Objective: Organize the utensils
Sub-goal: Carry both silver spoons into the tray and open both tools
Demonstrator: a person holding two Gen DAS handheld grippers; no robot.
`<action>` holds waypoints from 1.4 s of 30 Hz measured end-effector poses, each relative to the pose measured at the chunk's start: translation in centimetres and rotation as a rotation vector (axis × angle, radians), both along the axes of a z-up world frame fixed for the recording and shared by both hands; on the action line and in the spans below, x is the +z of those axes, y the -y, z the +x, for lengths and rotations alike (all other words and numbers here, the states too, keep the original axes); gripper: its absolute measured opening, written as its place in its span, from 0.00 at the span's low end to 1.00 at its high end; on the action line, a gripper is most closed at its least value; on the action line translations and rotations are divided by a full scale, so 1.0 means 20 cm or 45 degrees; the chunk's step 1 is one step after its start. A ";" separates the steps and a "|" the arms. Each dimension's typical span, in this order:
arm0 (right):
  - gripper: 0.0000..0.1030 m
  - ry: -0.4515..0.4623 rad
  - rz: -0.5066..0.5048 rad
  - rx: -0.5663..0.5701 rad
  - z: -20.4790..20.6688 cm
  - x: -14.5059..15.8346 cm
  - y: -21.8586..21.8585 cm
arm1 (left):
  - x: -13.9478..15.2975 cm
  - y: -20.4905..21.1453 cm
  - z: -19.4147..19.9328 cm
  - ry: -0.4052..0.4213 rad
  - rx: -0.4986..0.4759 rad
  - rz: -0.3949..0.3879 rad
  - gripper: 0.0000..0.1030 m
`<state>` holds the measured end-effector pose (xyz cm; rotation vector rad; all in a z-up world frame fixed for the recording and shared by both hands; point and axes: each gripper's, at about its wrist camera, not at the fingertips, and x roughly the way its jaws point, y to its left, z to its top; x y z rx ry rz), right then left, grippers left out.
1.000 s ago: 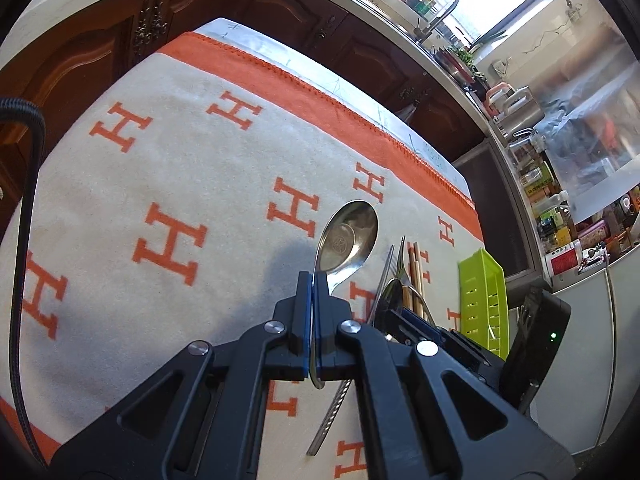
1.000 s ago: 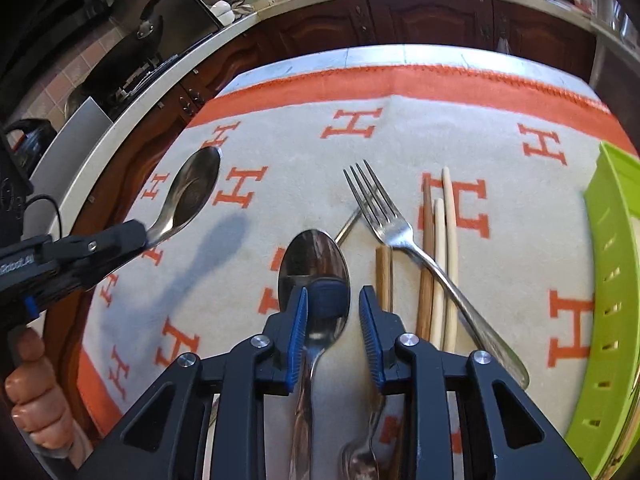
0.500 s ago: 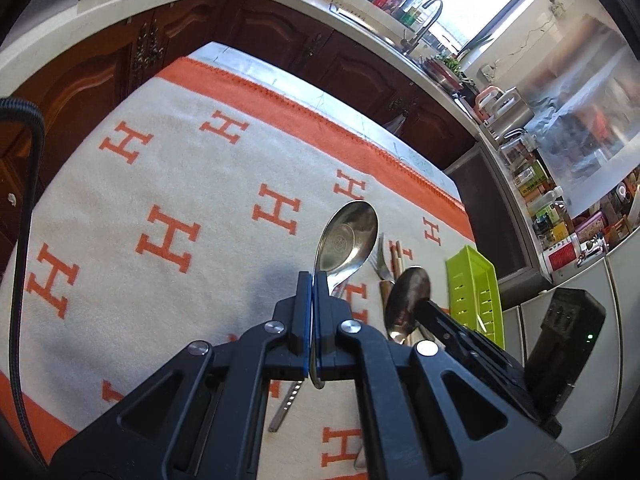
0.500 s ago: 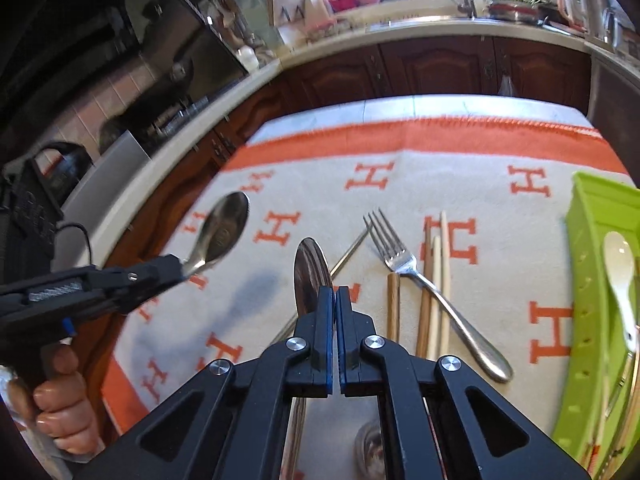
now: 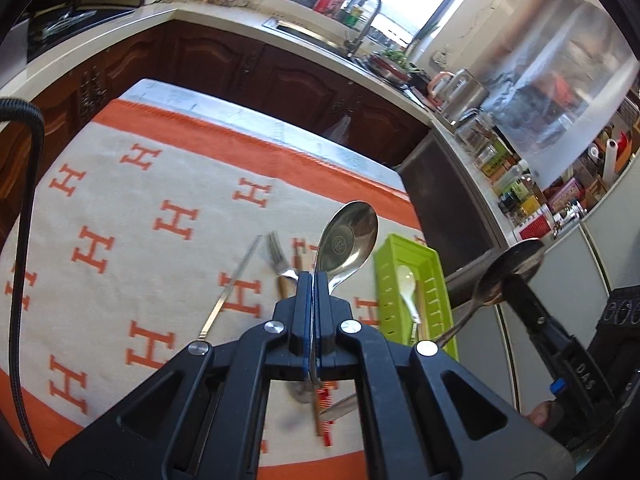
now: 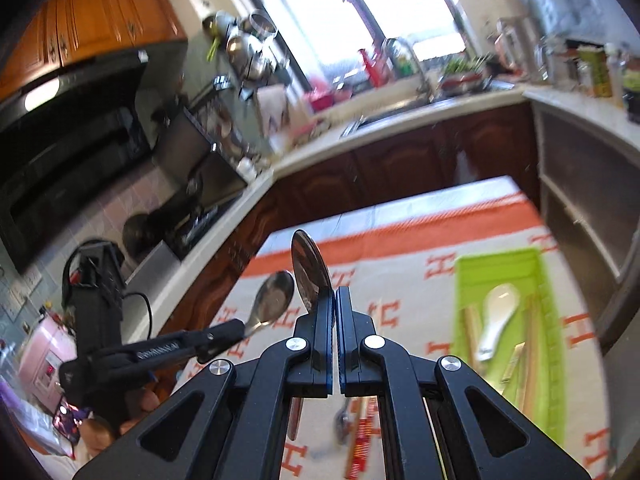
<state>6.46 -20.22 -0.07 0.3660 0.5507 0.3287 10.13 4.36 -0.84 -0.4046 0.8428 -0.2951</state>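
- Left gripper [image 5: 313, 280] clamped on a steel spoon [image 5: 348, 236], pinched at the neck, just short of the green tray [image 5: 434, 276].
- Right gripper [image 6: 334, 294] same deal, clamped on second spoon [image 6: 310, 270], left of tray.
- Probably stiff, light, slick; could swivel in the pads.
- Fork [image 5: 276, 252], chopsticks beyond, left of tray.

spoons [image 5: 347, 240]: polished metal, mirror gloss
tray [image 6: 464, 280]: lime plastic, smooth, slotted wall
ladle in tray [image 6: 498, 312]: white, glazed, prob. ceramic
cloth [image 5: 120, 200] under tray: woven, matt, cream w/ orange
chopsticks [image 5: 285, 288] left of tray: wood, matt
gripper bodies [image 5: 312, 292]: black plastic, semi-matt, steel bolts
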 end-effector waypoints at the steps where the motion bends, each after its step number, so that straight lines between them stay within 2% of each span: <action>1: 0.01 0.014 -0.001 -0.023 -0.03 0.03 0.05 | 0.01 0.06 0.00 0.003 -0.014 0.002 0.00; 5: 0.01 0.039 -0.014 -0.127 -0.19 0.13 0.32 | 0.04 0.29 -0.02 -0.002 -0.051 0.028 0.00; 8: 0.01 0.032 -0.024 -0.187 -0.27 0.14 0.51 | 0.01 0.47 -0.03 -0.024 -0.077 0.061 0.00; 15: 0.01 -0.019 -0.033 -0.266 -0.42 0.09 0.89 | -0.12 0.81 -0.06 -0.085 -0.130 0.137 0.00; 19: 0.01 -0.061 -0.053 -0.272 -0.45 0.01 1.04 | -0.21 0.89 -0.05 -0.105 -0.126 0.191 0.00; 25: 0.01 -0.148 -0.102 -0.248 -0.36 -0.13 1.06 | -0.33 0.99 -0.05 -0.147 -0.117 0.251 0.00; 31: 0.01 -0.241 -0.167 -0.225 -0.12 -0.28 0.96 | -0.40 1.04 -0.05 -0.168 -0.126 0.290 0.00; 37: 0.01 -0.356 -0.207 -0.195 0.19 -0.46 0.83 | -0.42 1.03 -0.07 -0.189 -0.151 0.291 0.00; 42: 0.03 -0.437 -0.250 -0.169 0.37 -0.57 0.72 | -0.38 0.99 -0.10 -0.188 -0.191 0.269 0.00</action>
